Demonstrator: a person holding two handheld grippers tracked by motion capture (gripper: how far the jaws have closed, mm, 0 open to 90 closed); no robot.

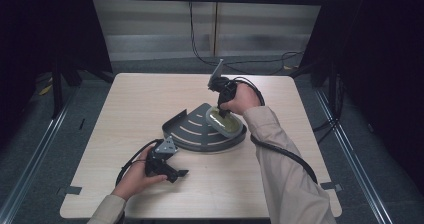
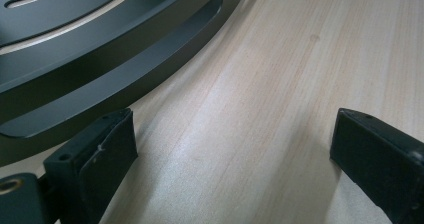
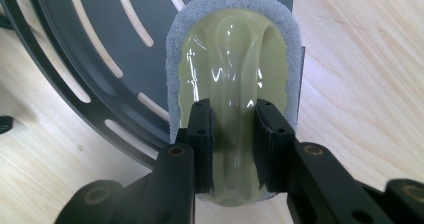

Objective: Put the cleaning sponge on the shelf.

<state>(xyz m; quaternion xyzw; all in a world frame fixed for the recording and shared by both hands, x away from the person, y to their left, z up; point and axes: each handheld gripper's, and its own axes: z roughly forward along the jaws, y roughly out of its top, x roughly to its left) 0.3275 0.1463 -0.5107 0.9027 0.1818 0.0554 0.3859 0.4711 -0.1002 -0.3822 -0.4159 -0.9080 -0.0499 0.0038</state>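
A dark grey quarter-round shelf tray (image 1: 192,129) with slots lies in the middle of the wooden table. On its right part rests a scrub pad (image 1: 225,122) with a pale yellow-green plastic handle and a grey abrasive rim (image 3: 175,49). My right gripper (image 3: 233,144) is shut on the handle's raised ridge (image 3: 235,79), one black jaw on each side. In the high view it (image 1: 223,111) points down onto the pad. My left gripper (image 1: 172,174) lies near the table's front, open, nothing between its jaws (image 2: 232,154). The tray's curved wall (image 2: 100,84) is just beyond its left finger (image 2: 107,149).
The tabletop (image 1: 145,99) is bare wood around the tray. Black cables (image 1: 285,154) trail from both grippers. Dark frame posts (image 1: 57,84) stand at the table's left and right, and grey floor surrounds it.
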